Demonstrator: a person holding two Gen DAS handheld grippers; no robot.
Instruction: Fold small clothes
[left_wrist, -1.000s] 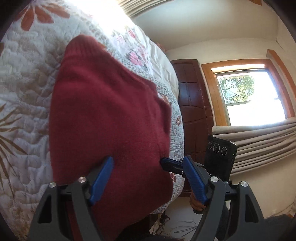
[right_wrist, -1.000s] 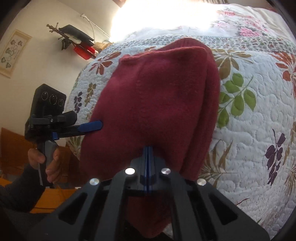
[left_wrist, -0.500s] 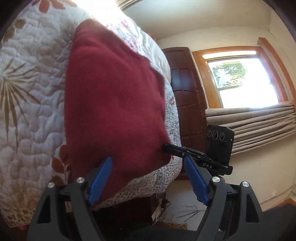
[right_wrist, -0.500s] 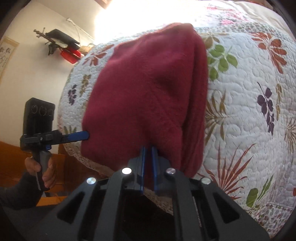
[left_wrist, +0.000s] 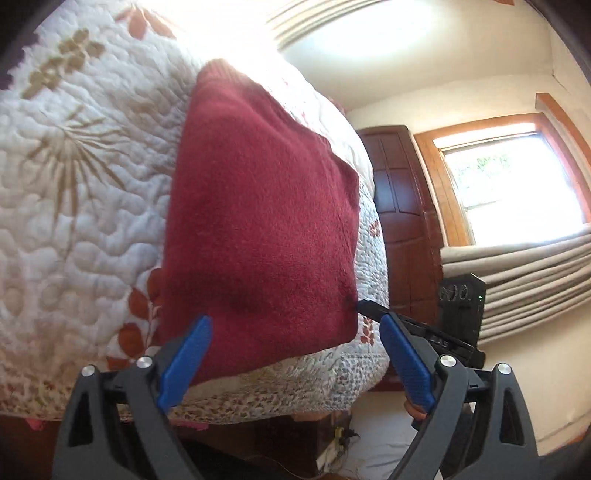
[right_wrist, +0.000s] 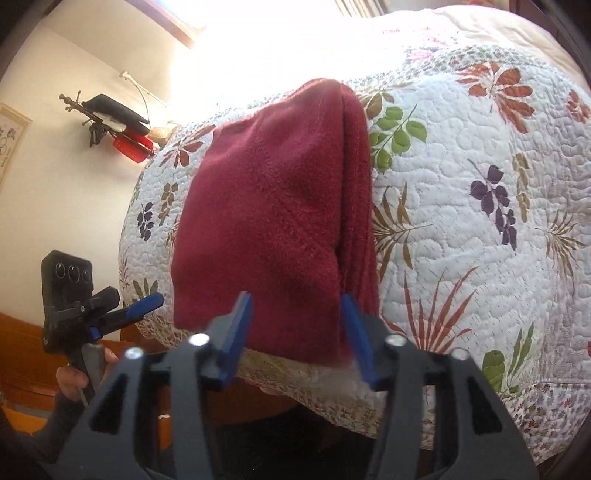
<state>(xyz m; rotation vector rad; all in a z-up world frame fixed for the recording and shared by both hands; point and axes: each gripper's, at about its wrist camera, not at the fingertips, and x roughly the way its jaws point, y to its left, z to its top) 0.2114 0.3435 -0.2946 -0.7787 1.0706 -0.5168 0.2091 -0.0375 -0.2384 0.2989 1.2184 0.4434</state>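
A dark red sweater (right_wrist: 280, 229) lies folded into a thick rectangle at the near edge of the bed (right_wrist: 480, 184), its hem close to the quilt's fringed border and its layered fold running up its right-hand side. My right claw (right_wrist: 297, 332) hangs just off that near hem with its blue pads apart and nothing between them; my left claw (left_wrist: 293, 360) hovers off the sweater's near left corner, likewise spread wide and empty. With both claws free and the cloth flat, I judge the fold set down and this the moment of letting go. What comes next, as I read it, is either a last fold across the sweater's length or clearing it aside for another garment; a further fold would call for both claws to pinch the near corners through every layer, so the stack lifts as one and does not slide off the bed edge.
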